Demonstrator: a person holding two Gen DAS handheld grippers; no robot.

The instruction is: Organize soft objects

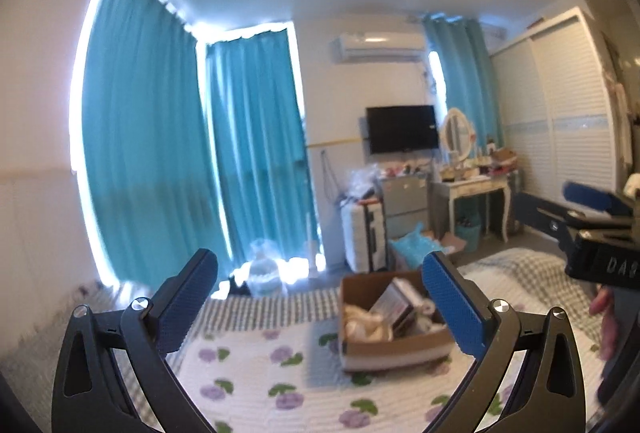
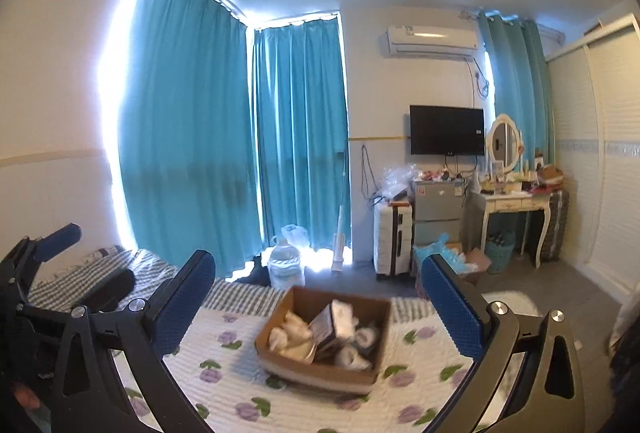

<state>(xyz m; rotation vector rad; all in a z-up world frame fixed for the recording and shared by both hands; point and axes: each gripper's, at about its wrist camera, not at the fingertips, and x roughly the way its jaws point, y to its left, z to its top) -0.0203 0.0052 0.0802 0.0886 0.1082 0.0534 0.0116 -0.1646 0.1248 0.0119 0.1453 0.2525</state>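
Observation:
An open cardboard box (image 1: 394, 351) sits on the bed's flowered quilt (image 1: 260, 373). It holds cream soft items (image 1: 366, 323) and a tilted book or packet (image 1: 394, 307). In the right wrist view the box (image 2: 320, 365) shows the cream soft items (image 2: 290, 335) and white-grey ones (image 2: 360, 347). My left gripper (image 1: 320, 309) is open and empty, above the quilt, short of the box. My right gripper (image 2: 320, 309) is open and empty, above and short of the box. The right gripper also shows at the left wrist view's right edge (image 1: 596, 209); the left gripper shows at the right wrist view's left edge (image 2: 60, 265).
A striped grey blanket (image 2: 100, 273) lies at the bed's far end. Beyond the bed are teal curtains (image 2: 192, 137), a water jug (image 2: 285, 268), a white suitcase (image 2: 392, 239), a small grey fridge (image 2: 436, 211), a white dressing table (image 2: 516, 209), a wall TV (image 2: 446, 131) and a wardrobe (image 2: 608, 173).

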